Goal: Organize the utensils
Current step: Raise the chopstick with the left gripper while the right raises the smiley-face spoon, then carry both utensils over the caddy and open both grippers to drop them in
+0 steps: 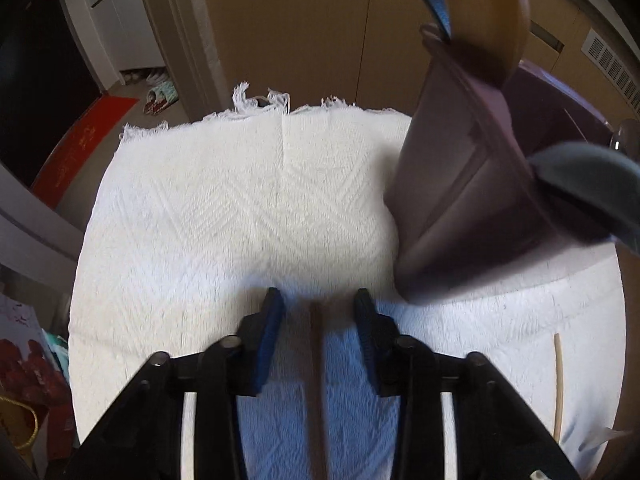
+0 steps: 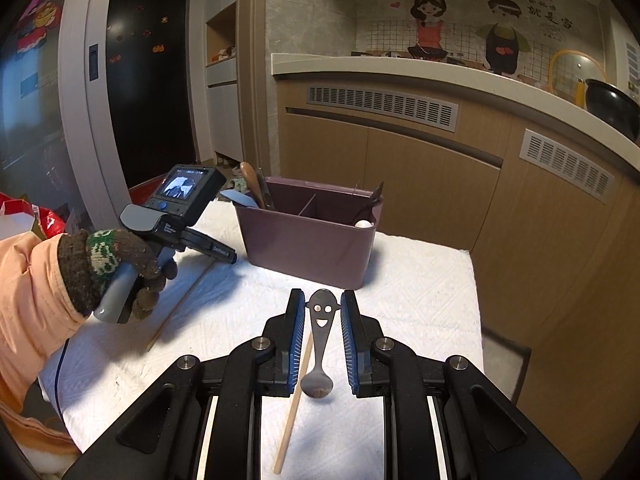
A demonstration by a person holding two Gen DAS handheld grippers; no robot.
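Spoon [image 2: 320, 332] hangs pinched by its smiley end in my right gripper [image 2: 322, 304], bowl toward me; purple caddy [image 2: 308, 240] holds utensils; left gripper [image 1: 318, 308] part-open over a chopstick [image 1: 318, 380].

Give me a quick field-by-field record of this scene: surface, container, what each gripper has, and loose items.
surface: white textured cloth over a table
container: purple divided caddy, upright on the cloth, wooden spoon and other utensils inside
right gripper: pads pinching the smiley-face end of a metal spoon, bowl hanging toward the camera
left gripper: jaws parted over a chopstick on the cloth, not pressing it
loose items: another chopstick lying on the cloth
person: gloved hand, orange sleeve
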